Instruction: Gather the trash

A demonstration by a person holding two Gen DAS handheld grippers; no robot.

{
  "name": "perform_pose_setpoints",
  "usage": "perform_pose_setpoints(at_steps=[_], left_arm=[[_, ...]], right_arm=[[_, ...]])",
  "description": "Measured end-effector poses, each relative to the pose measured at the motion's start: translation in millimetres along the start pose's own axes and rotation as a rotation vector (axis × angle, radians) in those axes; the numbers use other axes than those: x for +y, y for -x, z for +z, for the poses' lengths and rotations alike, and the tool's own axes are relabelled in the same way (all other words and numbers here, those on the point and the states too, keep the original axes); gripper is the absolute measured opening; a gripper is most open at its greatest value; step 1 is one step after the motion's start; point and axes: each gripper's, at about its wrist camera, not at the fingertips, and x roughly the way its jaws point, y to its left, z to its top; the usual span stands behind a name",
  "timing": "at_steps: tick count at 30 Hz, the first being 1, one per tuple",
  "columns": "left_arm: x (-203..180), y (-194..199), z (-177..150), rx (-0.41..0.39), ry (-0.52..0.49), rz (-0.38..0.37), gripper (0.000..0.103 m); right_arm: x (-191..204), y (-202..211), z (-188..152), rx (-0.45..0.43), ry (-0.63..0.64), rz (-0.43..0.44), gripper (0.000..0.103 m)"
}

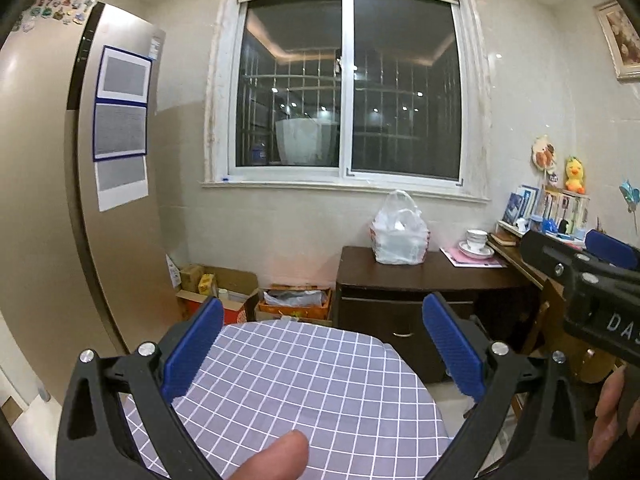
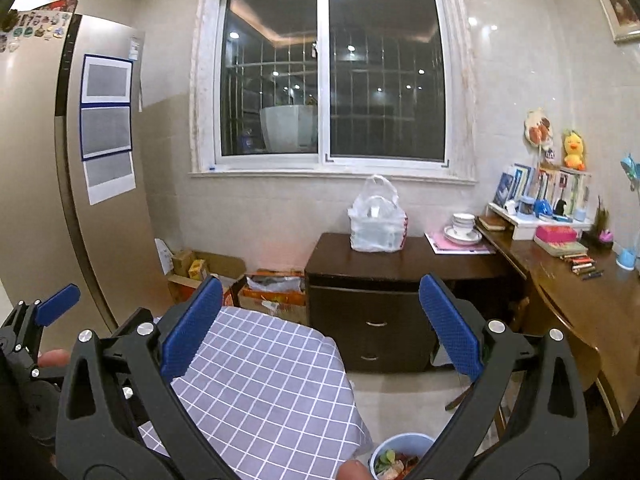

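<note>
Two hand-held grippers, left and right, hover jaws apart and empty above one checked worktop, beside one trash bin.

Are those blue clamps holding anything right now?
No. The left gripper and right gripper are both open and empty above the checked tablecloth.

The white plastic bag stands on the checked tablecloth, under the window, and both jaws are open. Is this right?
Not quite. The bag stands on the dark cabinet under the window, not on the tablecloth, as the right wrist view shows. Both jaws are indeed open.
</note>
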Motion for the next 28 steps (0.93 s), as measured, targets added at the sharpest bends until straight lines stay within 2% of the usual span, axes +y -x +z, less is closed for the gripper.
perform_pose_setpoints(at_steps=[10, 17, 28], left_arm=[[13, 12, 7, -0.033, 0.031, 0.035, 0.098], [9, 14, 4, -0.035, 0.025, 0.017, 0.098], [8, 7, 2, -0.005, 0.022, 0.015, 0.098]], right_arm=[[5, 2, 4, -0.017, -0.001, -0.002, 0.097], [3, 1, 3, -0.008, -0.003, -0.001, 0.097], [-1, -2, 2, -0.002, -0.011, -0.005, 0.097]])
